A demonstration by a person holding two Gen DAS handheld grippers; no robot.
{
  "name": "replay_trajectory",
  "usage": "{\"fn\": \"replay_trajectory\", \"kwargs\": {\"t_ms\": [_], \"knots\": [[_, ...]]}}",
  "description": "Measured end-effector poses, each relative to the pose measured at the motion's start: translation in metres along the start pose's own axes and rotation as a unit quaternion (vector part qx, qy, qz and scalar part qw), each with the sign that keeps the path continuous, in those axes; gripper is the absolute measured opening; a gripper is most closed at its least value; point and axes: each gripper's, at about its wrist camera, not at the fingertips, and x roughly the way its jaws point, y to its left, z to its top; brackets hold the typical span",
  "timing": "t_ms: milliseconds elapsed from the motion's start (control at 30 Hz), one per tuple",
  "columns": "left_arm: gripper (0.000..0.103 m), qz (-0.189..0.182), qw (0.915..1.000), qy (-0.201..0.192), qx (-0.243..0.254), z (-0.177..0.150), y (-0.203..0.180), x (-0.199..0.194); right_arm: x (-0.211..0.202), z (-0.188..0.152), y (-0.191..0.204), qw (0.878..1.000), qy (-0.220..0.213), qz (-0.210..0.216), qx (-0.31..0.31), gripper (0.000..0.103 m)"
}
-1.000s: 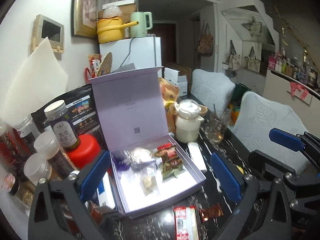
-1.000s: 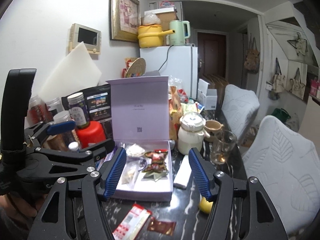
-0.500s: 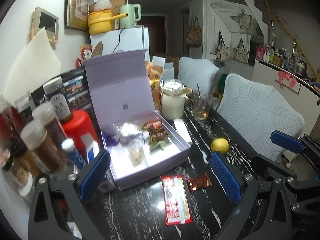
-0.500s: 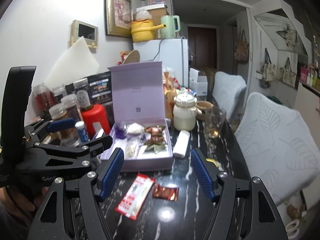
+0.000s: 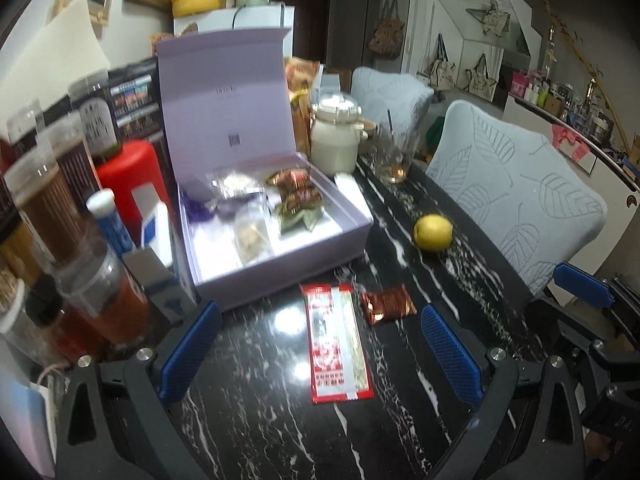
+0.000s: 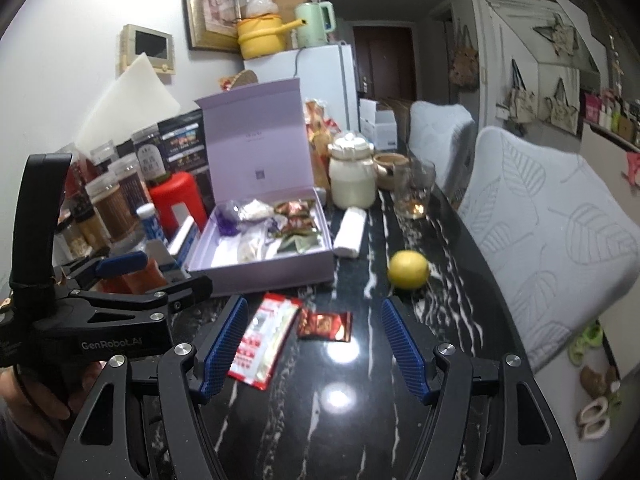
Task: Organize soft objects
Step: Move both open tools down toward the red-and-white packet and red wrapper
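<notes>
An open lilac box (image 5: 362, 228) (image 6: 280, 268) stands on the black marble table and holds several snack packets (image 5: 298, 200). In front of it lie a long red sachet (image 5: 338, 344) (image 6: 264, 340) and a small dark red packet (image 5: 386, 304) (image 6: 326, 325). My left gripper (image 5: 320, 310) hovers open over the red sachet, holding nothing. My right gripper (image 6: 313, 303) is open too, and both loose packets lie beyond its fingertips, untouched. Its blue pad (image 5: 582, 284) shows at the right of the left wrist view.
A lemon (image 5: 433, 232) (image 6: 408, 269) and a white packet (image 6: 350, 232) lie right of the box. Behind them stand a cream jar (image 6: 352, 176) and a glass (image 6: 414, 192). Jars, bottles and a red canister (image 5: 128, 176) crowd the left. A padded chair (image 6: 552, 248) flanks the table's right edge.
Both grippers came down and tilted toward the tabletop. The two loose packets and the lemon now sit fuller in view in front of the fingers. The right jaws stand slightly wider.
</notes>
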Motion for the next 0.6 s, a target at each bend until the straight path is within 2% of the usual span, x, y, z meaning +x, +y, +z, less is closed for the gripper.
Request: {"fn": "replay_trajectory", "kwargs": {"t_ms": [333, 600], "knots": [[0.102, -0.011, 0.9985, 0.053, 0.001, -0.026, -0.003, 0.041, 0.027, -0.028, -0.018, 0.999, 0.043, -0.014, 0.027, 0.07], [0.102, -0.005, 0.9955, 0.094, 0.009, -0.039, -0.007, 0.083, 0.052, -0.043, -0.033, 0.996, 0.075, -0.025, 0.042, 0.07]]}}
